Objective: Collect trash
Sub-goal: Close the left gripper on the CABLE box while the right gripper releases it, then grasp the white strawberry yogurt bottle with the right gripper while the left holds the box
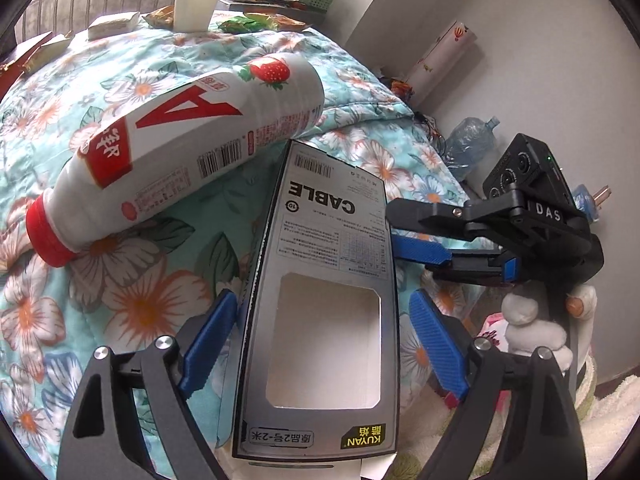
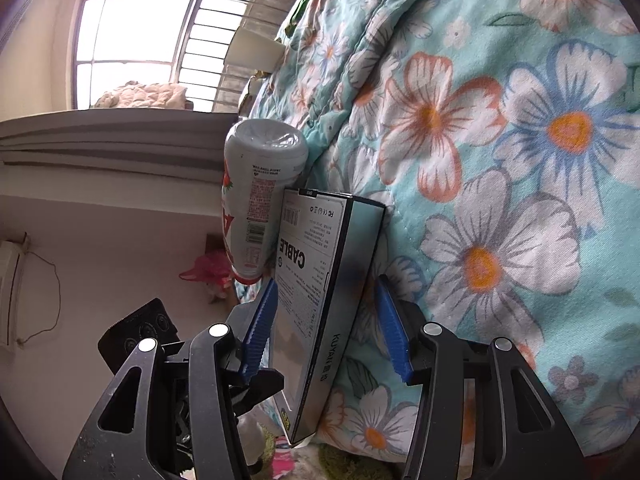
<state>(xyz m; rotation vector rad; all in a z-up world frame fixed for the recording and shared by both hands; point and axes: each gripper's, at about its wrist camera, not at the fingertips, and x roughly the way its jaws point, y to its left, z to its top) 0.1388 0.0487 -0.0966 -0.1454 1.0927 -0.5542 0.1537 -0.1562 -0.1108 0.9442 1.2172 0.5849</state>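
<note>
Cable box [image 1: 320,304], grey with a cut-out window, lying at the near edge of the bed, on the floral quilt [image 1: 132,288]. I see its far end touching a white strawberry-print bottle [image 1: 192,152] with a red cap, which lies on its side on the quilt. My left hand-held gripper [image 1: 322,344] straddles the box with jaws wide, and a gap shows between each blue pad and the box's sides. My right hand-held gripper [image 2: 326,328] reaches the same box from its right side; from its own camera the box sits between the blue pads, one pad against the printed face, yet I cannot tell whether both pads press on it. At the quilt's far edge stand a white paper cup [image 1: 196,4] and several snack wrappers [image 1: 248,22].
</note>
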